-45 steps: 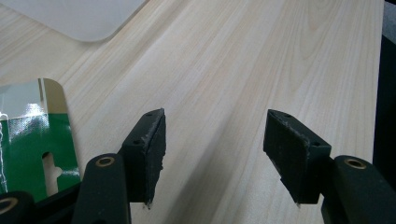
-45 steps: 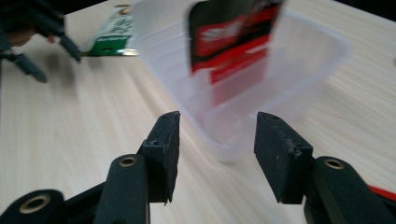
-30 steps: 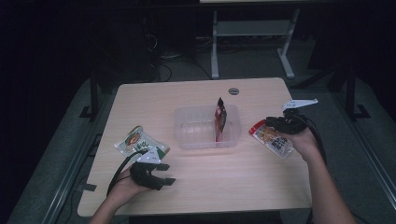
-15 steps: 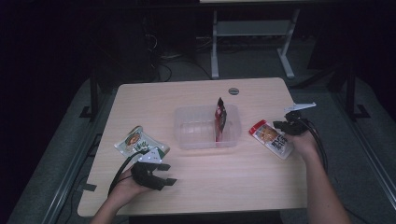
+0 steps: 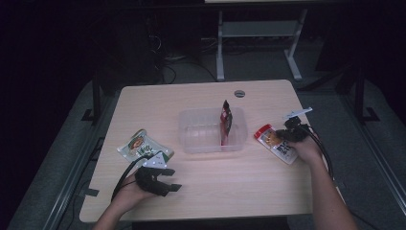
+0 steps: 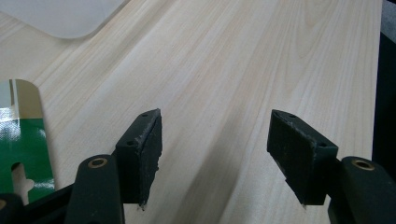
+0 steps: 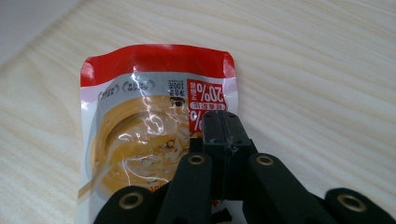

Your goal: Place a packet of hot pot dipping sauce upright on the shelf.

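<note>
Dark floor and metal frame legs surround a pale wooden table (image 5: pixel 206 191); at its middle stands a clear plastic tub (image 5: pixel 210 130) with a dark red packet (image 5: pixel 225 122) upright against its right wall; the person's right forearm comes up from the bottom right corner, the hand bent inward at the wrist, and the right gripper (image 5: pixel 282 137) lies low over a red-and-white pouch (image 5: pixel 277 143) that rests flat on the wood just right of the tub; its jaws have just been closing and now meet, pressed together at the pouch's edge (image 7: pixel 154 135), though whether the film is pinched between them I cannot tell; the left forearm enters at the bottom left, the left gripper (image 5: pixel 174 188) held level above bare wood, jaws spread with nothing between them; a green-and-white packet (image 5: pixel 143 148) lies just beyond it
</note>
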Demonstrator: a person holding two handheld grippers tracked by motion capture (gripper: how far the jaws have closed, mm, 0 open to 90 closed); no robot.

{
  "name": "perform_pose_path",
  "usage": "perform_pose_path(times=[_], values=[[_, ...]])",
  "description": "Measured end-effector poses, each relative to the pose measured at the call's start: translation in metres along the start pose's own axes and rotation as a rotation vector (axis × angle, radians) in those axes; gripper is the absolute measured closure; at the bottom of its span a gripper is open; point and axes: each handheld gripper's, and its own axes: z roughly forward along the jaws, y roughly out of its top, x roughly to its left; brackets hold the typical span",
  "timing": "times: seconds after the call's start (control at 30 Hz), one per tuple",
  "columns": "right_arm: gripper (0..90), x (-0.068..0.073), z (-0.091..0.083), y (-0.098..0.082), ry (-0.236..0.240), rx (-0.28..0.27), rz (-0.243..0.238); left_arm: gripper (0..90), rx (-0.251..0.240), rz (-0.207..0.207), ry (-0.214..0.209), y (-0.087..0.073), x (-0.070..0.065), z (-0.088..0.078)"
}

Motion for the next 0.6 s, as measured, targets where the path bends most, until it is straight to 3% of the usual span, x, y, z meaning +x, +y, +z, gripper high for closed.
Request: perform_pose_path(times=[0.3, 0.43, 0.5, 0.6], values=[[90.0, 0.01, 0.001, 0.003, 0.054, 0.018, -0.059, 35.3, 0.003, 0.003, -0.001, 0.0, 0.0, 0.0], [90.0, 0.018, 0.0, 0.007, 0.028, 0.027, -0.121, 35.3, -0.001, 0.006, -0.002, 0.0, 0.0, -0.001], [90.0, 0.025, 0.0, 0.012, 0.041, 0.001, -0.132, 35.3, 0.002, 0.008, -0.003, 0.0, 0.0, -0.001], [90.0, 0.03, 0.003, 0.014, 0.046, 0.002, -0.153, 35.3, 0.005, 0.008, -0.002, 0.0, 0.0, -0.001]])
